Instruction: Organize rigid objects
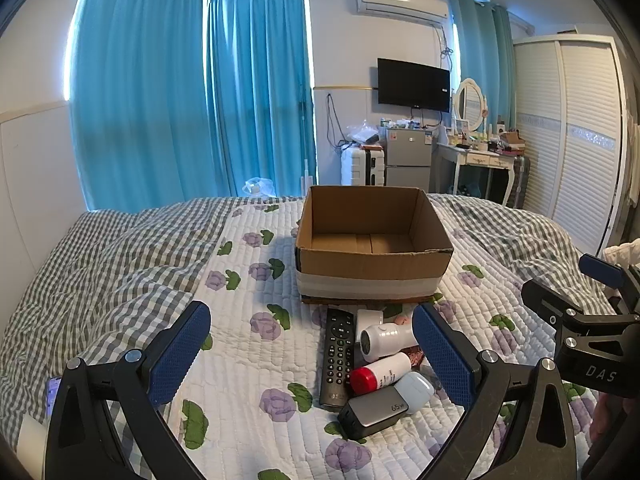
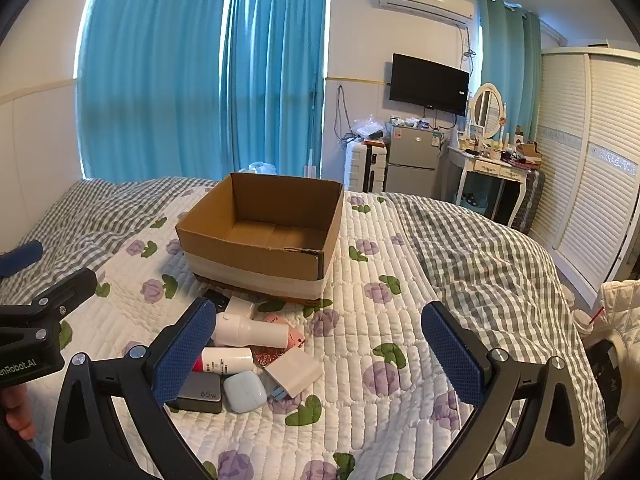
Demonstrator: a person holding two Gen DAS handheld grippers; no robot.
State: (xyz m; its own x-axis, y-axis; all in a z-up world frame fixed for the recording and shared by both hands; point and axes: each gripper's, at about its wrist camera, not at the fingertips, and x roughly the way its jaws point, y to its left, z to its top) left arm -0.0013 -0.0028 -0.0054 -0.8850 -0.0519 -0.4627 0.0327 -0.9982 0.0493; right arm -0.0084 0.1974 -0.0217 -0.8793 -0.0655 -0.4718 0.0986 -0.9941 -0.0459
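Note:
An empty open cardboard box (image 1: 372, 236) (image 2: 260, 236) sits on the quilted bed. In front of it lies a pile: a black remote (image 1: 338, 356), a white handheld device (image 1: 386, 340) (image 2: 248, 330), a red-capped white bottle (image 1: 380, 374) (image 2: 226, 360), a grey 65W power bank (image 1: 372, 414) (image 2: 200, 396), a pale blue case (image 1: 416, 390) (image 2: 245, 391) and a white charger block (image 2: 296, 372). My left gripper (image 1: 312, 356) is open, above the bed, with the pile between its fingers. My right gripper (image 2: 320, 360) is open, with the pile at its left finger.
A grey checked blanket (image 1: 120, 260) covers both sides of the bed. Beyond the bed stand a suitcase (image 1: 362, 166), a small fridge (image 1: 408, 158), a dressing table (image 1: 480, 156) and a wardrobe (image 1: 568, 140). The right gripper's body (image 1: 588, 328) shows in the left wrist view.

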